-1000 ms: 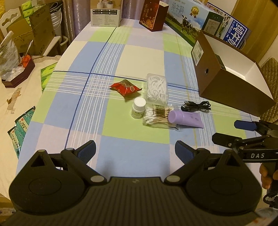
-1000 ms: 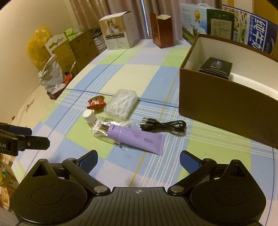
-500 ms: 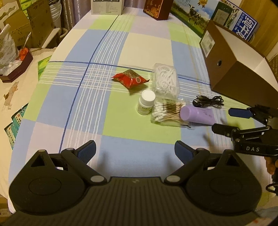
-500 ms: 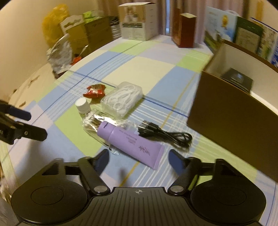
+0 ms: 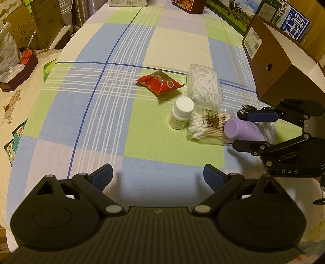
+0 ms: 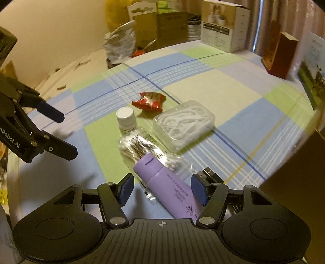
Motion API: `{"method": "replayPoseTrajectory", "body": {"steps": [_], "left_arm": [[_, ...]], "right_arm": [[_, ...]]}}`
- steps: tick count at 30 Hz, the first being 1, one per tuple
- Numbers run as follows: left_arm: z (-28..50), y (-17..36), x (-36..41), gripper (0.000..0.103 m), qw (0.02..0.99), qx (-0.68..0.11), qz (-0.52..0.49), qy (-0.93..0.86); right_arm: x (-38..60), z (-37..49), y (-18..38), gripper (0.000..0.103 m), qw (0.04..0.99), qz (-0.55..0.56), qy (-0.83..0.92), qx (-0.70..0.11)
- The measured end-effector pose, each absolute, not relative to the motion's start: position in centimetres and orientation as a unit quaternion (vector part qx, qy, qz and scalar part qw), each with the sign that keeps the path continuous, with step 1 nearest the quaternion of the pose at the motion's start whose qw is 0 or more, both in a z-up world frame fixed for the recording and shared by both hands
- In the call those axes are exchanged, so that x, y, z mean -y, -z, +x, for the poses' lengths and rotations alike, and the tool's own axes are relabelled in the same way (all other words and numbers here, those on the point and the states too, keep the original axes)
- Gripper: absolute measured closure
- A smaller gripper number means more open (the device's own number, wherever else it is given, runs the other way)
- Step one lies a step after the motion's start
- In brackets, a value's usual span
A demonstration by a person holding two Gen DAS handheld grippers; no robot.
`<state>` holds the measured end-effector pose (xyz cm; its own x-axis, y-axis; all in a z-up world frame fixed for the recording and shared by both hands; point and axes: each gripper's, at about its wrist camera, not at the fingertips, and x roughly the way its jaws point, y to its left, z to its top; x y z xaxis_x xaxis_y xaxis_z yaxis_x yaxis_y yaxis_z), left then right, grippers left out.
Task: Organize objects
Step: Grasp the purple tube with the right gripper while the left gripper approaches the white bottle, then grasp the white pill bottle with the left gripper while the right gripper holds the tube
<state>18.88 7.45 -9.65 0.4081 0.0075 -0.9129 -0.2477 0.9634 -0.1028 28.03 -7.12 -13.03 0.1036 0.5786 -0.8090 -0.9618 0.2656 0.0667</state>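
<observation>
Blue-padded fingers of the right gripper (image 6: 162, 192) stand spread either side of the purple tube (image 6: 169, 186), which lies across a clear bag of cotton swabs (image 5: 206, 127) on the checked tablecloth (image 5: 126, 61). Left gripper (image 5: 157, 176) hovers spread nearby. Right, a brown box (image 5: 272, 67) stands.

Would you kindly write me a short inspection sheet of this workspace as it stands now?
Surface: checked tablecloth, flat.
Job's things: purple tube lying on the cotton swab bag; white bottle upright; floss pick box; red packet; brown box on the right.
Clutter: cartons at the far edge.
Grippers: right tool open, straddling the tube; left tool open, over bare cloth.
Cables: black cable beside the tube.
Surroundings: boxes and bags off the table.
</observation>
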Motion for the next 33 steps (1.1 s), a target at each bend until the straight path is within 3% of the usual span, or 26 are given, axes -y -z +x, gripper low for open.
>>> {"method": "replayPoseTrajectory", "body": {"steps": [10,12,20,29,33], "left_arm": [[19.0,10.2,-7.3,0.009,0.831,-0.542,-0.108,-0.065],[19.0,10.3,-7.3,0.009,0.830,-0.543,-0.107,-0.063],[19.0,10.4,-6.9,0.011,0.835,-0.539,-0.095,-0.053],[20.8,10.4,-6.2,0.027,0.866,-0.496,-0.059,-0.030],[22.5,10.2,-6.7,0.043,0.878,-0.474,-0.063,-0.027]], "right_arm": [[9.8,25.5,13.9,0.058,0.697,-0.229,-0.524,-0.434],[10.5,24.9,13.7,0.070,0.708,-0.222,-0.509,-0.437],[13.5,25.5,13.5,0.071,0.768,-0.175,-0.397,-0.471],[18.0,28.9,13.2,0.071,0.828,-0.129,-0.257,-0.481],[19.1,29.5,13.1,0.071,0.835,-0.116,-0.242,-0.481]]}}
